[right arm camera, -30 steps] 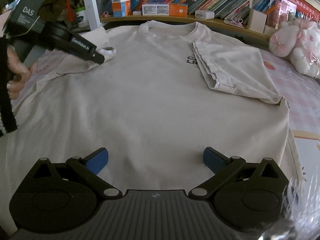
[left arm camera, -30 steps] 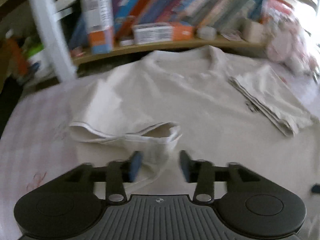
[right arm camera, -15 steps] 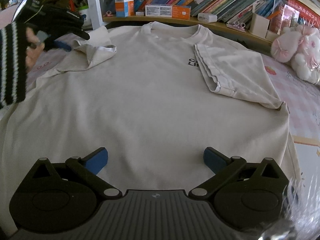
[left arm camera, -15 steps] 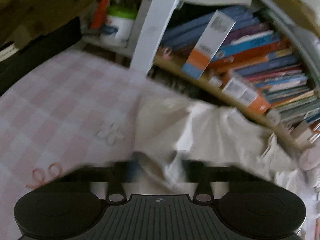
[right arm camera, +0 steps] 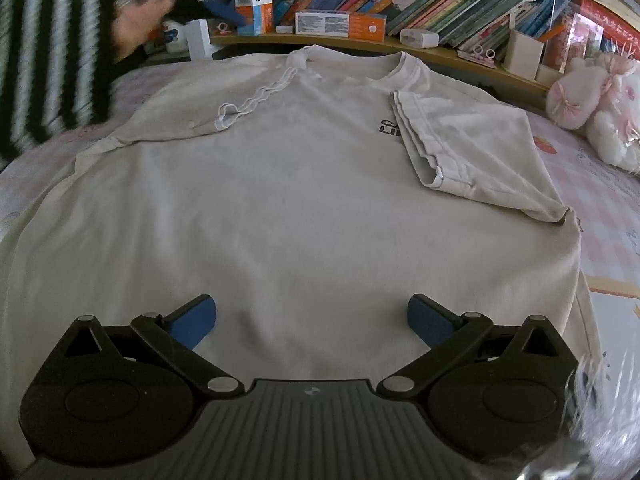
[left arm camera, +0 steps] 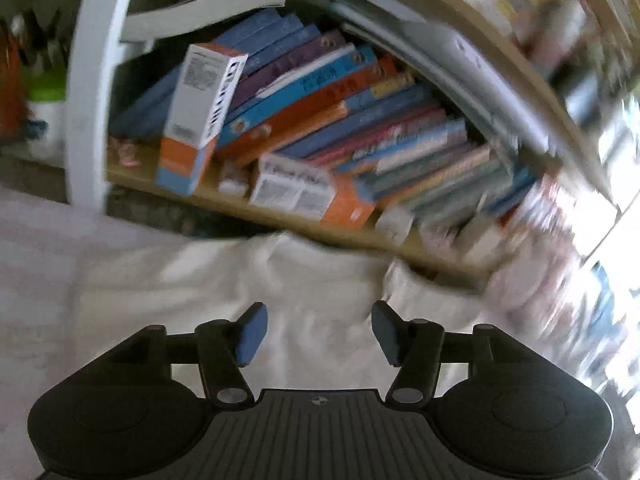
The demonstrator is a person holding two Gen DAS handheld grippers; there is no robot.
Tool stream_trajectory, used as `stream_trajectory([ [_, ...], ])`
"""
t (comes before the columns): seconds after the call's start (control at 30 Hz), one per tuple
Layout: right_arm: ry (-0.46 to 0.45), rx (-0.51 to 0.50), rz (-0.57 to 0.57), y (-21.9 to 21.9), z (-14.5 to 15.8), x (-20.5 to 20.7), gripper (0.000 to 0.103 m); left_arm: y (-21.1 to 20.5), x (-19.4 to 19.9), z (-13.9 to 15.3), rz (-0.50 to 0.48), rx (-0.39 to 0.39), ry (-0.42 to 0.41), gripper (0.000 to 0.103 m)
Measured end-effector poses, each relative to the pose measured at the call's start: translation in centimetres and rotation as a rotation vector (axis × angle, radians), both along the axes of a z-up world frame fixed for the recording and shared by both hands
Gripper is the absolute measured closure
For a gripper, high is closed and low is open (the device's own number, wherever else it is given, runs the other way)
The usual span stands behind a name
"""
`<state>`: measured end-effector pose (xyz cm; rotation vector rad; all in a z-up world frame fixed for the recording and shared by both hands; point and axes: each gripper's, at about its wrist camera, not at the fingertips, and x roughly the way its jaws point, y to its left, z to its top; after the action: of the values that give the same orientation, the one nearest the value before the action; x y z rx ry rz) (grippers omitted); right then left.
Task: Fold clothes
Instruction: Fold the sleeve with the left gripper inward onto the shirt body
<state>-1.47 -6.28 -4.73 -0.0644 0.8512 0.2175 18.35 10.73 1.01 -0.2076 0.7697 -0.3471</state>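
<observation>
The bed (right arm camera: 608,216), under a pink checked sheet, carries the whole job. The T-shirt (right arm camera: 280,200) lies on it front up, collar toward the bookshelf (right arm camera: 440,54), body spread flat and covering most of the sheet.

Handling, in my judgement: thin cotton knit, light, limp, no stiffness of its own. It will sag from any single pinch, drag on the sheet and wrinkle if pulled sideways. Not fragile, not slippery. A doubled hem or seam gives the surest bite; a flat panel gives nothing to hold.

Both sleeves are turned in over the chest. The right sleeve (right arm camera: 472,148) lies neat, its cuff edge beside the black chest print (right arm camera: 387,128). The left sleeve (right arm camera: 224,108) lies looser, cuff rippled, and may want smoothing.

Where to take hold next, as I judge it: the bottom hem corners, one per hand, lifted together and carried toward the collar.

My right gripper (right arm camera: 312,320) hovers low over the lower body of the shirt, fingers wide, nothing between them.

My left gripper (left arm camera: 316,334) is up near the collar end. That view is smeared, so the cloth below is hard to read. Its fingers are opening, about half apart, and appear empty.
</observation>
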Motion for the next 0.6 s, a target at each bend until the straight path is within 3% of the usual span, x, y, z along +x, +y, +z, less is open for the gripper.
stream_trajectory([
  [0.17, -0.002, -0.003, 0.007, -0.1, -0.1, 0.1, 0.0, -2.9, -5.0, -3.3, -0.123, 0.296, -0.011, 0.047],
  [0.2, -0.001, -0.005, 0.009, -0.1, -0.1, 0.0, 0.0, -3.6, -6.0, -4.0, -0.15, 0.354, -0.017, 0.073],
  [0.23, -0.001, -0.005, 0.011, -0.1, 0.0, 0.1, 0.0, -4.1, -6.4, -4.5, -0.162, 0.403, -0.018, 0.093],
  [0.27, 0.0, -0.006, 0.012, -0.1, 0.0, 0.1, 0.0, -4.4, -6.6, -4.9, -0.166, 0.447, -0.015, 0.097],
  [0.33, 0.001, -0.007, 0.014, -0.2, 0.0, 0.1, 0.0, -4.2, -6.6, -4.2, -0.133, 0.416, -0.018, 0.1],
  [0.43, 0.0, -0.007, 0.016, -0.2, 0.0, 0.1, 0.0, -3.9, -6.7, -2.8, -0.183, 0.348, -0.016, 0.1],
  [0.5, -0.004, -0.007, 0.013, -0.3, 0.0, 0.0, 0.0, -3.1, -6.1, -2.8, -0.186, 0.342, 0.001, 0.087],
  [0.53, -0.003, -0.008, 0.013, -0.2, -0.1, 0.0, 0.0, -2.6, -5.7, -2.9, -0.183, 0.342, 0.01, 0.087],
  [0.6, -0.002, -0.007, 0.013, -0.3, -0.1, 0.0, 0.0, 0.2, -4.4, -1.8, -0.123, 0.245, 0.01, 0.087],
])
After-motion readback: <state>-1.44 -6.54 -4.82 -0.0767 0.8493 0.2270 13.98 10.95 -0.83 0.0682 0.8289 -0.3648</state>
